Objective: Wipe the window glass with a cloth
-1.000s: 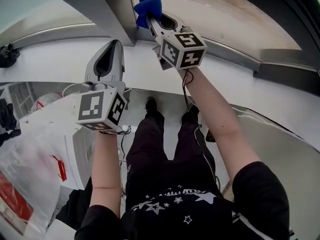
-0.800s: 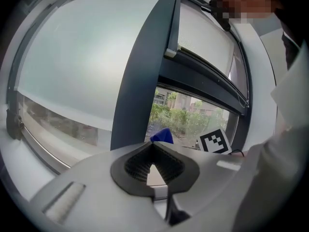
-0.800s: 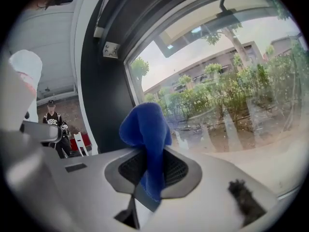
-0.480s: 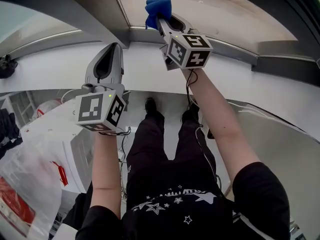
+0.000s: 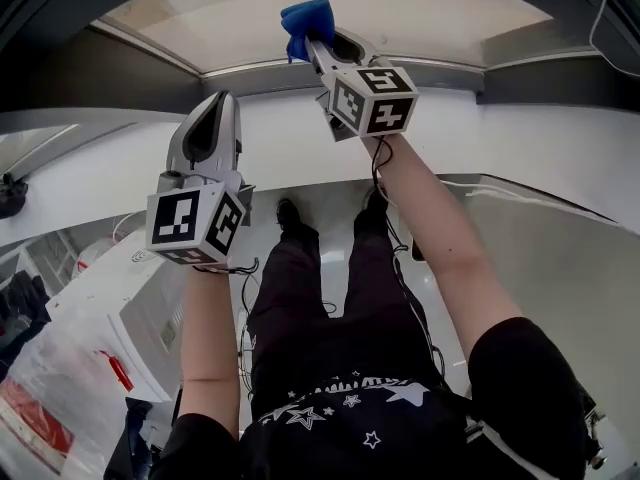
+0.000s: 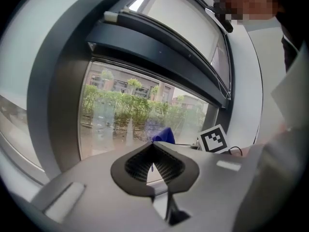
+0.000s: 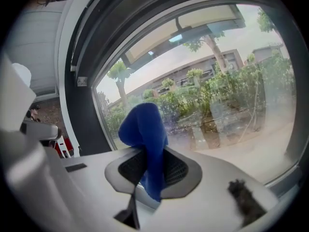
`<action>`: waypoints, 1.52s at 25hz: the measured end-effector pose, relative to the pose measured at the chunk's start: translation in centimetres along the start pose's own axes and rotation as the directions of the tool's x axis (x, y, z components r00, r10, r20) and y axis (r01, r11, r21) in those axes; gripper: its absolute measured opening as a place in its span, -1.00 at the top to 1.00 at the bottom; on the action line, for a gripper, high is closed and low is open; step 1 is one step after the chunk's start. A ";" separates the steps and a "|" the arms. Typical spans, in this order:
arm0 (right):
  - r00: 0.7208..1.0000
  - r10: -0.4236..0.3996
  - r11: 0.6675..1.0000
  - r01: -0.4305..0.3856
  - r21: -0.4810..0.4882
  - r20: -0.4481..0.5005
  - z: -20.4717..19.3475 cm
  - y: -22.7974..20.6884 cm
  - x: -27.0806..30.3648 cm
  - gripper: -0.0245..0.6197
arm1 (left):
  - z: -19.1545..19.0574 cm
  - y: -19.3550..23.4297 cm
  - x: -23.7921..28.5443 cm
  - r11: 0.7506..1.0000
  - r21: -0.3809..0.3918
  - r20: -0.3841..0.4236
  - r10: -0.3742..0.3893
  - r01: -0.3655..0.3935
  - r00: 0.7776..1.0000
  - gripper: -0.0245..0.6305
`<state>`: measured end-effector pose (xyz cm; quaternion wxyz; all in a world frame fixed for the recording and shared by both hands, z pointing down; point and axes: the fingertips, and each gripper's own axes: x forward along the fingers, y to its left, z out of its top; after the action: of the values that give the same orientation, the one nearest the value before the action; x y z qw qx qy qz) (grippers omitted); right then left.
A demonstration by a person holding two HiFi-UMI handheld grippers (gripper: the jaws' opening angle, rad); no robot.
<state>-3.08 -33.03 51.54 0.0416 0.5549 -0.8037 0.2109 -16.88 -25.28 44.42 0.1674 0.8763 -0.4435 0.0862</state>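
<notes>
Plainly, a blue cloth (image 7: pixel 142 129) is clamped by the right gripper (image 7: pixel 149 170). Its jaws are closed down on the fabric and are parted only by the thickness of the cloth. A folded lobe is pushed up above the ribbed pads, and a short tail is left hanging below them. In the head view this gripper is held high on an outstretched arm, with the cloth brought up to the lower part of the window glass (image 5: pixel 420 13), just above the dark frame rail (image 5: pixel 270 73). Whether the fabric is actually pressed onto the pane cannot be told. Trees, hedges and buildings are seen through the glass, which is marked with streaks and a hazy film.

The left gripper (image 6: pixel 153 166) is carried lower and to the left, over the white sill (image 5: pixel 120 158) and well apart from the cloth. Its jaws are drawn together, the pads meeting at the tips with only a thin slit left between them, and nothing is held there. From its view, the cloth and the right gripper's marker cube (image 6: pixel 213 139) are seen at the bottom edge of the pane.
</notes>
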 end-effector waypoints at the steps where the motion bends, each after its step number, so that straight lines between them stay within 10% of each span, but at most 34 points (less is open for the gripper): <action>1: 1.000 -0.014 1.000 0.014 0.005 0.004 0.1 -1.3 -0.7 0.70 | -0.2 -1.1 0.8 1.000 0.007 -0.010 -0.016 0.016 1.000 0.90; 24: 0.960 -0.274 0.958 0.268 0.098 0.058 2.7 -28.1 -17.0 0.70 | -1.1 -22.6 17.5 0.977 0.077 -0.104 -0.191 0.200 0.976 0.90; 38: 0.863 -0.500 0.853 0.478 0.211 0.068 3.3 -40.6 -27.1 0.70 | -2.0 -32.7 22.1 0.954 0.085 -0.138 -0.275 0.288 0.952 0.90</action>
<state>44.75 -22.64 52.27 -0.0069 0.7541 -0.6135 0.2343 22.54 -23.10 45.82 0.1593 0.9310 -0.2976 0.1390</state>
